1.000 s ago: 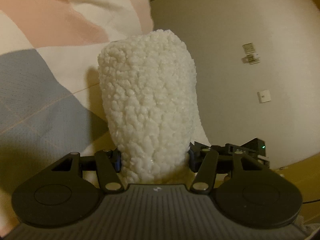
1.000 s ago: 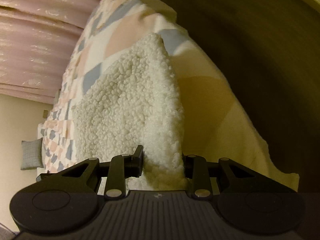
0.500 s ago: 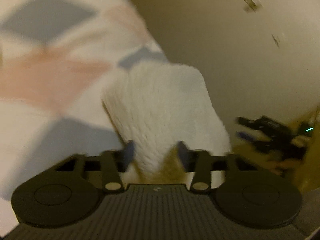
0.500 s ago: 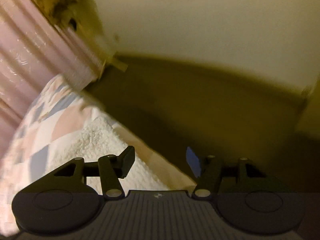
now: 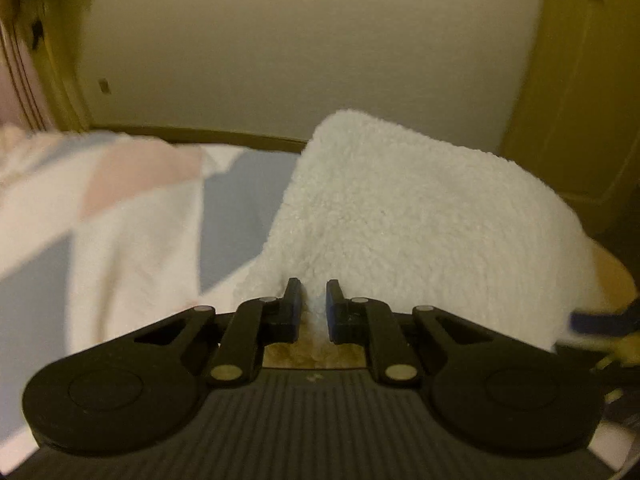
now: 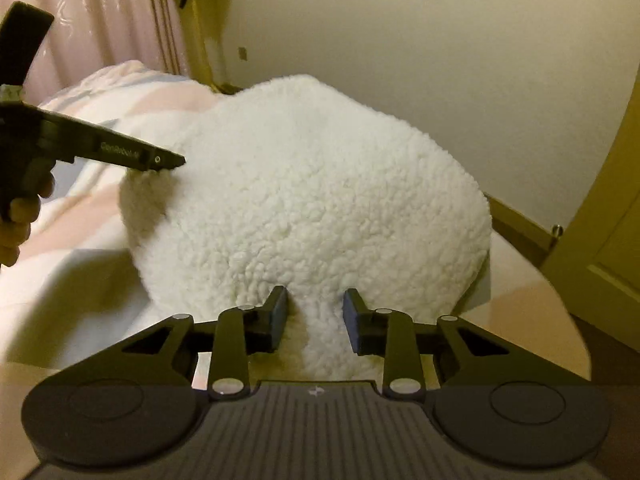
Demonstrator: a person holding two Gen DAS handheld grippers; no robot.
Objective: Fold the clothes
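Since half a second ago we have clamped both claws again: our left claw (image 5: 311, 300) pinches the white fleece garment (image 6: 312, 200) narrowly, our right claw (image 6: 316, 312) grips its near edge, on the patchwork quilt (image 5: 132, 184).

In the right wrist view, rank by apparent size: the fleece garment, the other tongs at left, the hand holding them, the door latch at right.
1. Fleece garment, largest by far.
2. Left tongs, partly cut off by the frame.
3. Hand, also cut off, so its rank against the tongs is unsure.
4. Door latch, smallest, though it is farther away.
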